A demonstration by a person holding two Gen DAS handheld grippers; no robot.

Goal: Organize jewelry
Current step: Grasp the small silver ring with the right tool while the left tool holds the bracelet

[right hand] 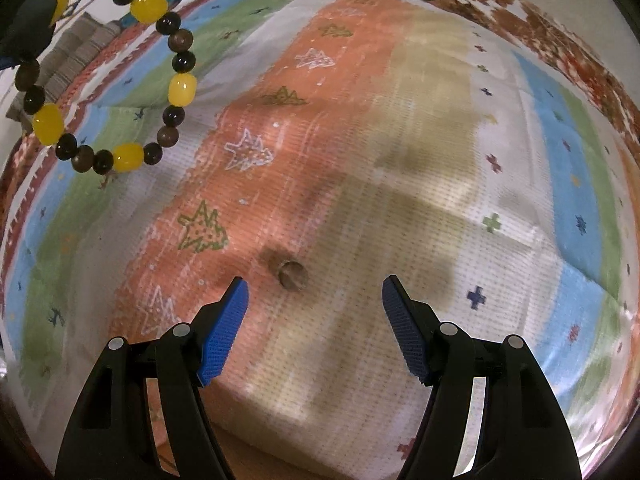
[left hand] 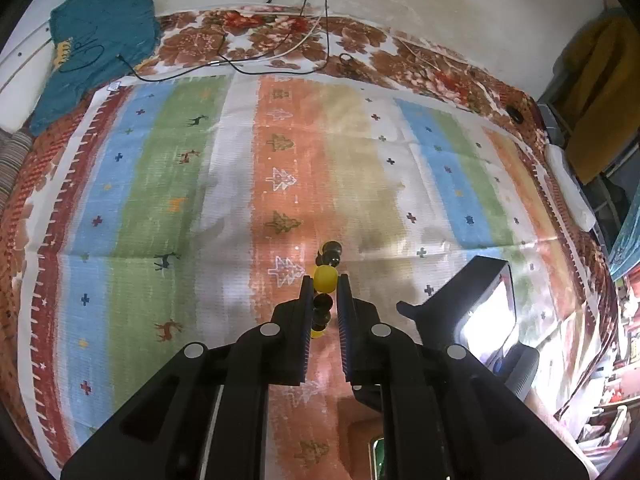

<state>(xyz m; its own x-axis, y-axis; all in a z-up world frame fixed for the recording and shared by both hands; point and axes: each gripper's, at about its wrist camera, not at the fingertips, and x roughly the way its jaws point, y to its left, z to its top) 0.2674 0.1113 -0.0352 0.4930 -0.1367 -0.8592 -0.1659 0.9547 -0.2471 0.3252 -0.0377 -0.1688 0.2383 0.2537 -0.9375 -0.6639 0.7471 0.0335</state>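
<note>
My left gripper (left hand: 324, 280) is shut on a bracelet (left hand: 325, 285) of yellow and dark brown beads, pinching it at a yellow bead above the striped cloth (left hand: 160, 184). In the right wrist view the same bracelet (right hand: 181, 89) hangs as a full loop at the upper left, under a black part of the left gripper (right hand: 28, 24). My right gripper (right hand: 314, 292) stands open, pointing down at the cloth, with nothing between its blue pads (right hand: 224, 336). A small brown ring (right hand: 293, 274) lies on the cloth just ahead of the fingertips, closer to the left one.
The striped cloth with tree and deer prints lies over a floral blanket (left hand: 360, 36). A teal garment (left hand: 100, 40) and several cables (left hand: 280, 56) lie at the far edge by the wall. A black device with a bright panel (left hand: 480, 296) sits right of my left gripper.
</note>
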